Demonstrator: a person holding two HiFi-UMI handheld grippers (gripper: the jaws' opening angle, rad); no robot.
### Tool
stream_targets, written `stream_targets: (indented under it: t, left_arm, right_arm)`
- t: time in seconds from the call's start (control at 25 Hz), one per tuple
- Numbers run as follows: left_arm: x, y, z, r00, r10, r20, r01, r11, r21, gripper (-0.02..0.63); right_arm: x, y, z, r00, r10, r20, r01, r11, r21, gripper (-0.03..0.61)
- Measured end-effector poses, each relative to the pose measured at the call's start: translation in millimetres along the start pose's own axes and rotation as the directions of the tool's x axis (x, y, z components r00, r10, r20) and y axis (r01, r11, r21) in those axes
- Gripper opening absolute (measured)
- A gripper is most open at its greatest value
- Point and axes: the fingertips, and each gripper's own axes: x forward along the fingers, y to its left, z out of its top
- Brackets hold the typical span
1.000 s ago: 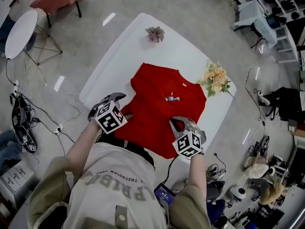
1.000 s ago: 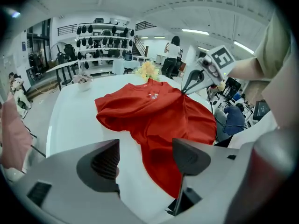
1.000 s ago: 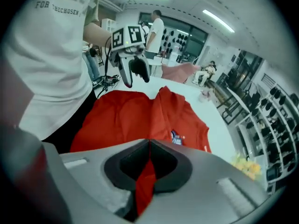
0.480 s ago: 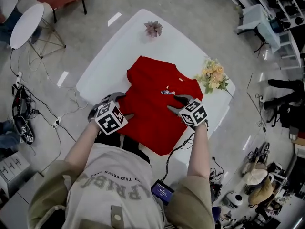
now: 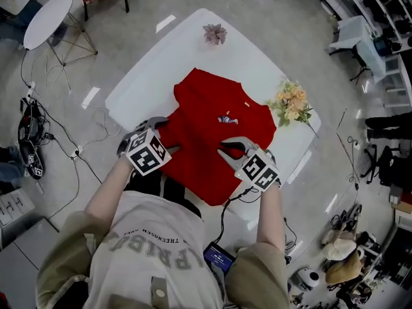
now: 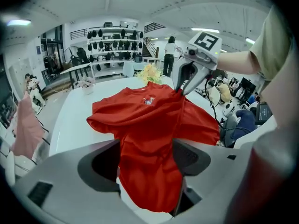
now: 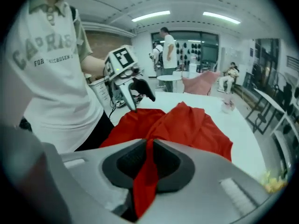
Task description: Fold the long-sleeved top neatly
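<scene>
Grippers worked a red top (image 5: 206,134) on a white table (image 5: 161,63) in the head view, with yellow flowers (image 5: 291,103) just beside it and a pink flower (image 5: 214,33) at the far end. The left gripper (image 5: 153,123) sat at the garment's near left edge and the right gripper (image 5: 230,149) at its near right part. In the left gripper view, the jaws stood fairly wide, clamped on a thick bunch of cloth raised off the table. In the right gripper view, the jaws were closing, almost together, on a thin fold.
</scene>
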Motion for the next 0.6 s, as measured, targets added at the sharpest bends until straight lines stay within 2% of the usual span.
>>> stream_targets:
  t: [0.12,0.2,0.24,0.32,0.36,0.48,0.6]
  left_arm:
    - [8.3,-16.9,9.4,1.000,-0.008,0.004,0.007,0.999,0.045,0.351]
    - [16.7,-29.9,12.1,1.000,-0.010,-0.013,0.012,0.996,0.086,0.351]
    - [21.4,-35.8,12.1,1.000,-0.010,-0.026,0.013,0.994,0.106,0.351]
    - [29.1,-46.0,11.1,0.999,-0.001,-0.050,0.009,0.988,0.153,0.351]
    - [31.7,-50.6,11.1,0.998,0.008,-0.057,0.003,0.984,0.180,0.351]
    - [39.1,-63.0,15.8,0.999,0.029,-0.046,-0.018,0.973,0.231,0.351]
    - [50.3,-72.9,28.9,0.999,0.032,-0.019,-0.027,0.968,0.249,0.351]
  right_arm:
    - [17.1,30.4,-9.6,0.995,0.039,-0.096,-0.051,0.991,-0.126,0.046]
    - [31.0,44.3,-24.3,0.983,0.075,-0.166,-0.102,0.982,-0.159,0.049]
    - [34.7,50.5,-30.2,0.977,0.102,-0.188,-0.132,0.979,-0.154,0.074]
    - [31.4,57.7,-32.6,0.973,0.148,-0.179,-0.169,0.980,-0.107,0.217]
    - [24.8,56.6,-29.9,0.977,0.156,-0.148,-0.168,0.983,-0.073,0.247]
    - [-0.5,37.9,-26.7,0.991,0.127,-0.031,-0.125,0.991,0.043,0.247]
    - [-12.0,21.4,-42.3,0.996,0.089,-0.019,-0.086,0.991,0.103,0.247]
